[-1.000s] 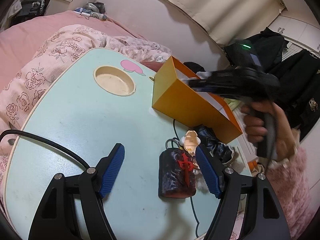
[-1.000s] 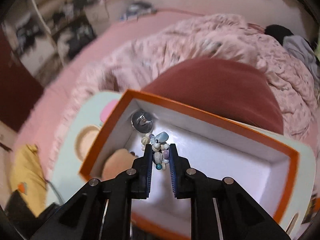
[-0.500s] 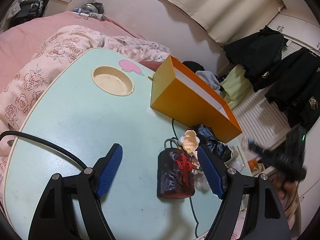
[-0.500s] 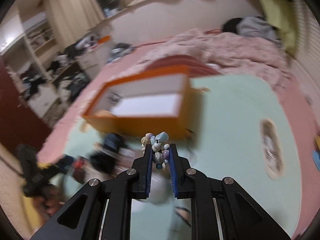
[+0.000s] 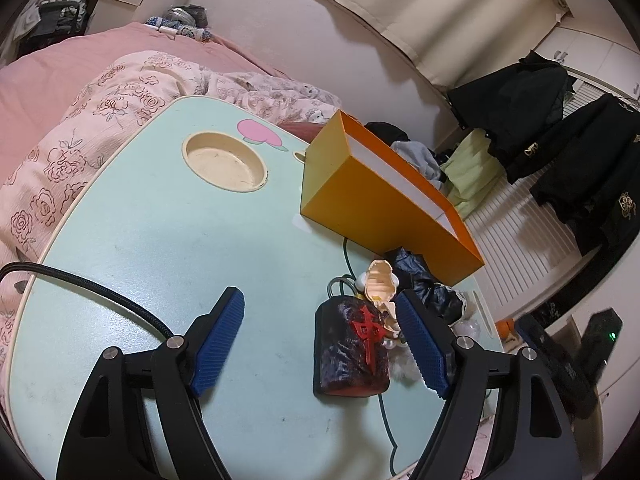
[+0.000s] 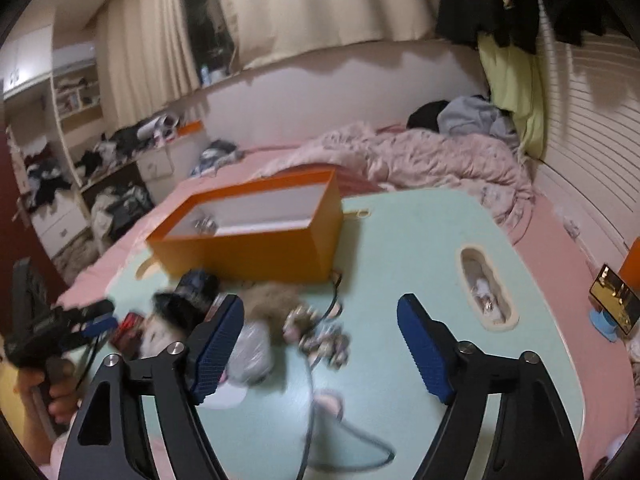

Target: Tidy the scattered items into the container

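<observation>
between right gripper [image 6: 320, 344] jaws — no more beads (just opened)

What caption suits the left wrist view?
Open left gripper hovers over a dark mahjong-tile charm near the orange box.

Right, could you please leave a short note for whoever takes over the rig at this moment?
Left gripper: open, empty, over the table, dark block just ahead of it.
Right gripper: jaws have just opened, nothing between them, above the blurred pile.
Orange box: on the table, one small metallic item visible inside.
Left to do: block, cream shell-shaped piece, black crumpled item and the remaining pile are outside the box.
</observation>
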`<state>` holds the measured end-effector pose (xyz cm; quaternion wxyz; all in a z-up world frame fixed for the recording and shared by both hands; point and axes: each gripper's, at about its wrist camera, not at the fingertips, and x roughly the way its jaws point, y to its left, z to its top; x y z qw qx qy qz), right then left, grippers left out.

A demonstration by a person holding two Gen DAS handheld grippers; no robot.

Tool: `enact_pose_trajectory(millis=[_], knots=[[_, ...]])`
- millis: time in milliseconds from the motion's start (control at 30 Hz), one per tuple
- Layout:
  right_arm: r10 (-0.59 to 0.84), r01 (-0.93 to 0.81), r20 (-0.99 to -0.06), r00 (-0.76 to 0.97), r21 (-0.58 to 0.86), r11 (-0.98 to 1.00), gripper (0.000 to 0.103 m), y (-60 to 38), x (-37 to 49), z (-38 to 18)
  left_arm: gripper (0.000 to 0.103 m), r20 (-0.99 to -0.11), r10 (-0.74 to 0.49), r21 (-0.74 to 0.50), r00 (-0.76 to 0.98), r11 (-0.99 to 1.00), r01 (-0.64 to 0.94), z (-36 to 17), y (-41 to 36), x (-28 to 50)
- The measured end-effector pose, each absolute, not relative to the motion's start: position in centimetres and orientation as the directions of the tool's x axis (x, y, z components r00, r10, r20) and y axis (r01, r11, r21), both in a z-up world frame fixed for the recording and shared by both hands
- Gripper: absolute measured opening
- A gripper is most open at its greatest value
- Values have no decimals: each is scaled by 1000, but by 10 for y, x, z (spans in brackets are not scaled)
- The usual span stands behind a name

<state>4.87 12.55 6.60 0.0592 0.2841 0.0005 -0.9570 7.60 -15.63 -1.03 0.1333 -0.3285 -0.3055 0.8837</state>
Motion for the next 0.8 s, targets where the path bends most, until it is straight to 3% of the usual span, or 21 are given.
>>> enact_pose_trajectory(millis=[67, 233, 333, 433, 567, 633, 700, 800], knots=[[-145, 149, -598, -789, 43, -988, 79, 119, 52, 50, 78, -500, 436, -627, -749, -778, -35, -10, -156, 76], [-39, 139, -703, -710, -86, -987, 79, 105, 39, 22, 78, -499, 437, -628, -748, -777, -35, -11, -157, 76], [48, 132, -705, -708, -198, -971, 86, 95, 35, 11, 78, -513, 430, -618, -743, -785, -27, -8, -154, 74], [30, 153, -712, -701, -191, -970, 93, 93, 34, 7, 78, -568, 363, -547, -739, -837, 10, 9, -147, 70], [27, 149, -714, -700, -184, -972, 97, 97, 32, 6, 78, -581, 314, -405, -751, -912, -68, 72, -115, 55], [26, 150, -713, -700, -183, -972, 97, 97, 32, 6, 67, -619, 277, -283, -735, -952, -119, 100, -91, 38], [24, 152, -712, -702, -183, -971, 97, 97, 34, 7, 42, -668, 230, -161, -708, -973, -164, 121, -67, 8], [20, 155, -711, -703, -182, -971, 97, 98, 33, 8, 23, -771, 117, -29, -625, -988, -150, 120, -50, -60]])
